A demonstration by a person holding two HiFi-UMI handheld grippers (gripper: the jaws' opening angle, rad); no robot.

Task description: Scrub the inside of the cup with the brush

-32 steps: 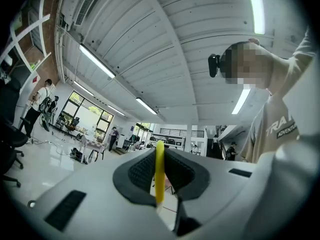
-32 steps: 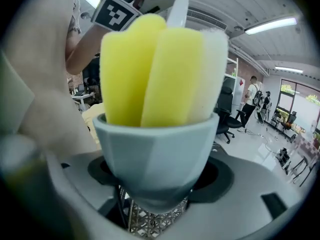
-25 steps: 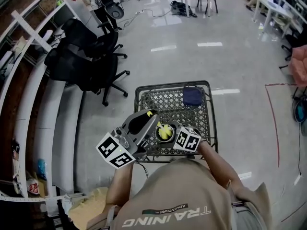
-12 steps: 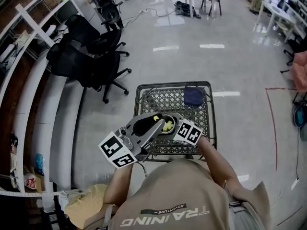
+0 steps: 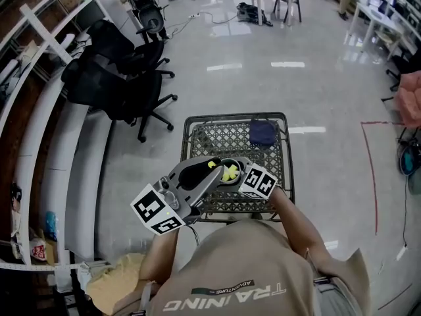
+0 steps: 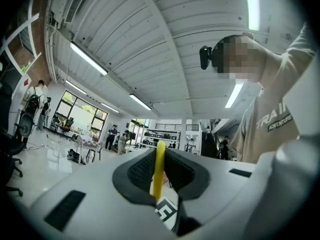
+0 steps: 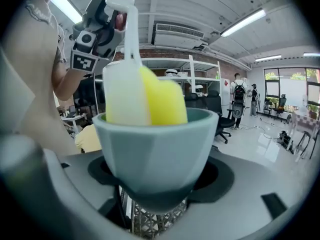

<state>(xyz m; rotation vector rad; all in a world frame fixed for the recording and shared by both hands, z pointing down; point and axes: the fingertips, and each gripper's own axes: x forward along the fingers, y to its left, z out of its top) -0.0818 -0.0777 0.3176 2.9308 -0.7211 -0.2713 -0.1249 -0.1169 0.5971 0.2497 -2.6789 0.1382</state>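
Grey polished floor (image 5: 217, 51) fills most of the head view. A cluster of black office chairs (image 5: 112, 78) stands at ten o'clock from the work spot. Directly ahead of the person is a wire cart (image 5: 217, 143) with a mesh top, and a dark blue cloth (image 5: 263, 132) lies folded at its one o'clock corner.

Both tools are held above the near edge of the mesh. The left gripper (image 5: 214, 166) reaches in from eight o'clock, and its jaws are pressed onto the thin yellow handle of the brush (image 6: 159, 169), which runs straight up between the dark pads. The right gripper (image 7: 160, 194) comes in from four o'clock. Its jaws are clamped round the lower body of the cup (image 7: 155, 149), a pale grey-green faceted one held upright with its mouth facing up.

The brush's head, a sponge that is half white and half yellow, sits down inside the cup and rises above the rim, with its white stem climbing toward eleven o'clock in the right gripper view. From overhead the yellow shows in the cup's mouth, just between the two tools.

My reading is that scrubbing is the step in hand, since the sponge is already seated in the bowl. The next move likely calls for turning or pumping the handle so the sponge wipes round the inner wall and down to the bottom. The right gripper would have to hold the cup steady and level against that push, as a smooth, tapered cup may slip or tilt in the jaws.
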